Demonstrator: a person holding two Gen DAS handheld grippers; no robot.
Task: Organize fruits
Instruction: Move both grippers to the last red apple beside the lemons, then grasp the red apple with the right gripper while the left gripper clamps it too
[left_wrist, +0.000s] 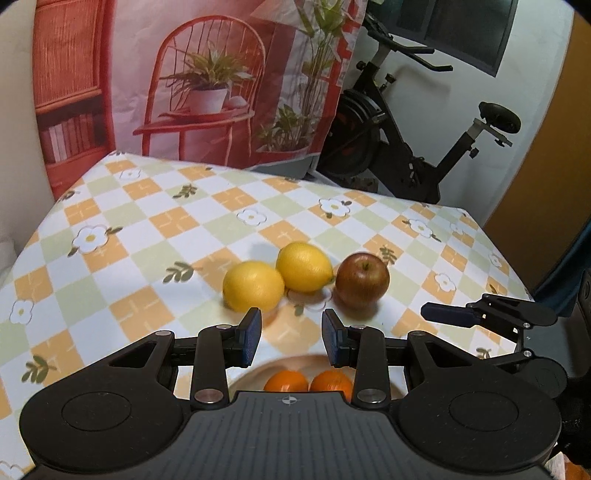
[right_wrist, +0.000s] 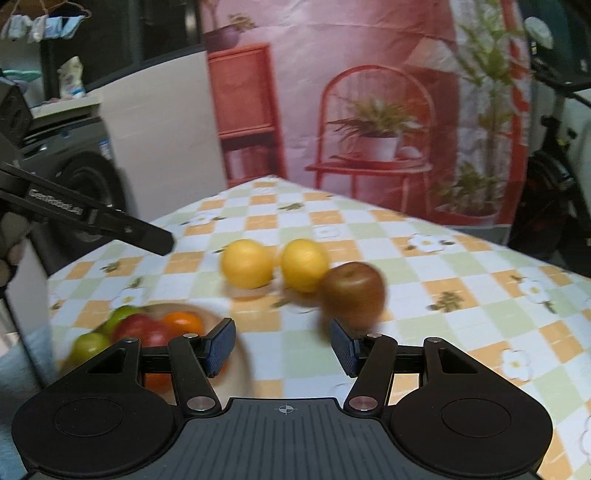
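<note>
From my left wrist view, my left gripper (left_wrist: 291, 338) hung spread and held nothing, above the near part of the checked surface (left_wrist: 147, 236). Just beyond its fingertips lay two lemons (left_wrist: 253, 285) (left_wrist: 303, 266), touching each other, with an apple (left_wrist: 362, 280) upright just right of them. Under the gripper, at the near edge, sat a bowl (left_wrist: 246, 382) with two oranges (left_wrist: 286, 381) (left_wrist: 331, 380) side by side in it. My right gripper (left_wrist: 448, 314) showed at the right edge, over the surface.

From my right wrist view, my right gripper (right_wrist: 282, 345) was also spread and held nothing. The apple (right_wrist: 354, 291), blurred, lay just beyond its right finger, near the far lemon (right_wrist: 305, 264); the other lemon (right_wrist: 247, 263) lay to the left. The bowl (right_wrist: 236, 365) sat near left, partly behind the left finger, holding an orange (right_wrist: 183, 322), a red fruit (right_wrist: 142, 328) and two green ones (right_wrist: 89, 343) (right_wrist: 120, 315). My left gripper (right_wrist: 159, 242) reached in from the left.
</note>
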